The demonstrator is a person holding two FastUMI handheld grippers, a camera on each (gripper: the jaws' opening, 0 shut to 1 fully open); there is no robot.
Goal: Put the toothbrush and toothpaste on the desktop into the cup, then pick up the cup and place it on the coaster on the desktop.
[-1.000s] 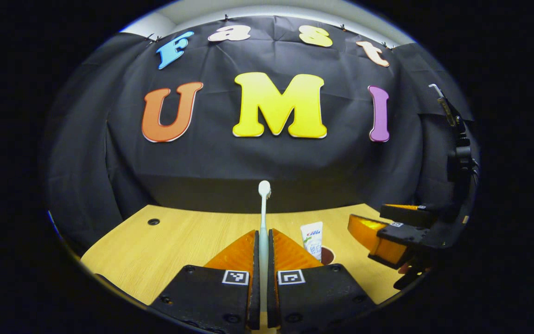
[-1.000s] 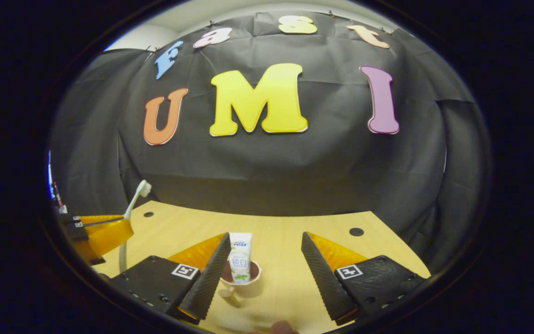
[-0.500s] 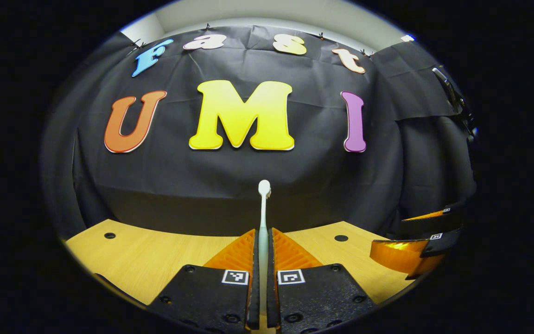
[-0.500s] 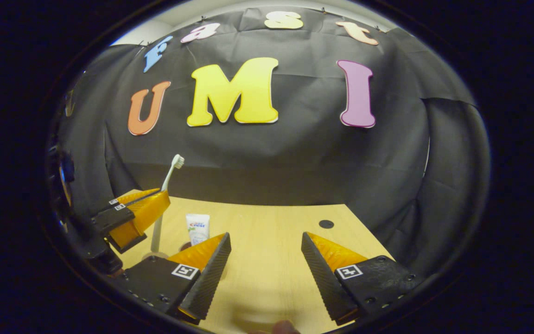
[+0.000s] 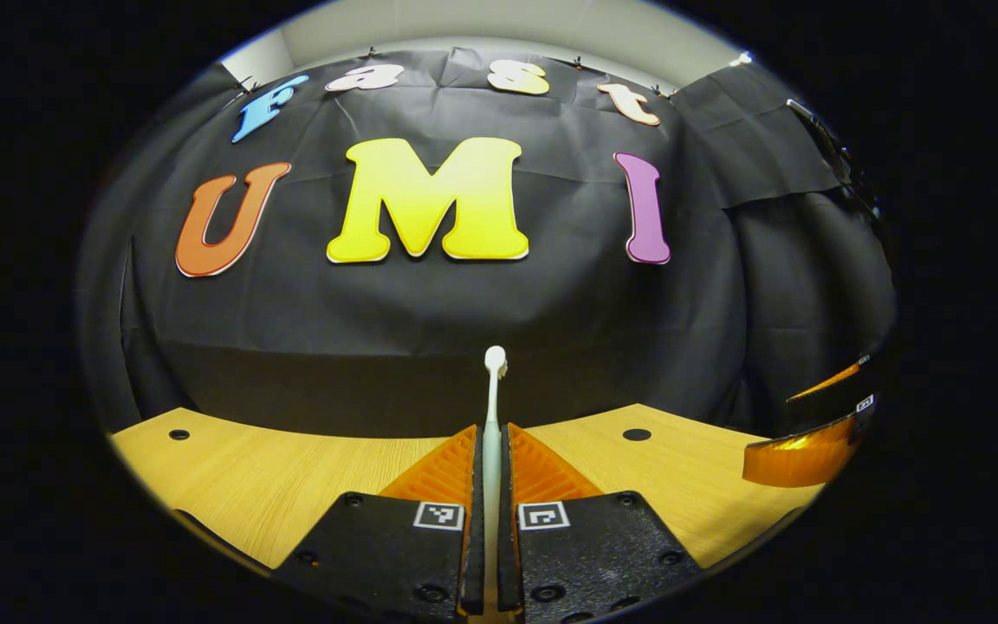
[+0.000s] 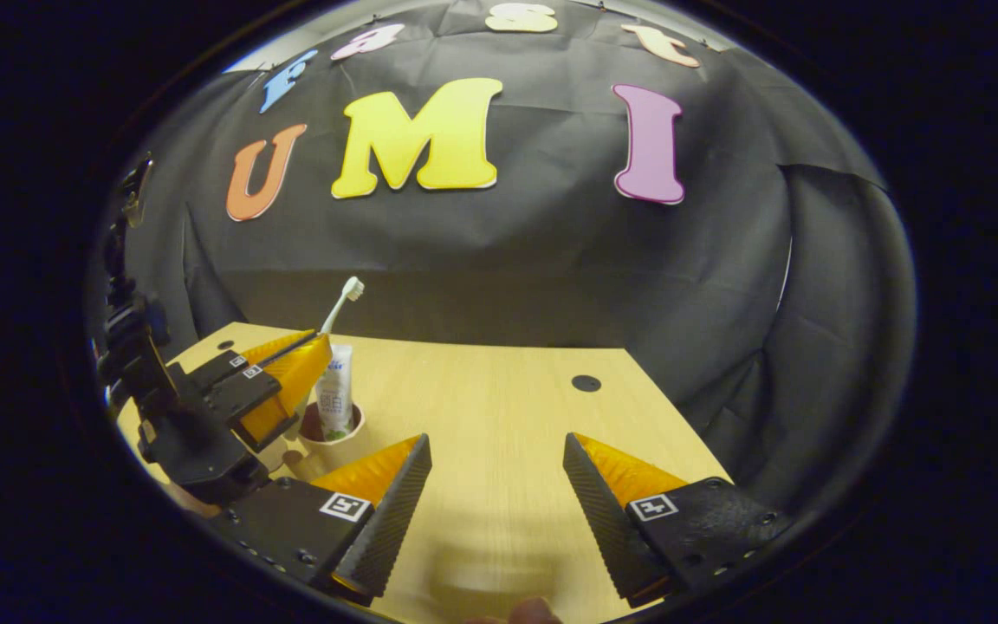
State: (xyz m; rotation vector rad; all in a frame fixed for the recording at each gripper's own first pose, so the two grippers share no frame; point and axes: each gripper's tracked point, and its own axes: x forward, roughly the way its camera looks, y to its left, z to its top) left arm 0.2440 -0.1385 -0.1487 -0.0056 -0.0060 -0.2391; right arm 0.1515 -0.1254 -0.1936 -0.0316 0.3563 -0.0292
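The toothbrush (image 5: 491, 407) stands nearly upright, bristle head at the top, pinched between the two orange fingers of the left gripper (image 5: 491, 485), which are closed tight on its handle. From the right gripper view the same toothbrush (image 6: 344, 301) leans slightly, its head above the left gripper (image 6: 287, 381), and its lower end is hidden behind those fingers, just at the cup (image 6: 332, 431); whether it is inside the rim I can't tell.

The cup is a pale one sitting on the wooden desktop (image 6: 499, 407) toward its left side. The toothpaste (image 6: 336, 392) tube stands upright inside it, sticking well out above the rim, right beside the left gripper's fingers.

The right gripper (image 6: 496, 485) hovers over the near part of the desktop with its fingers spread wide apart, gripping nothing, well off to the right of the cup. In the left gripper view its orange finger (image 5: 798, 455) shows at the far right edge above the desktop (image 5: 291, 472).

A dark round hole (image 6: 586, 382) sits in the desktop toward the back.
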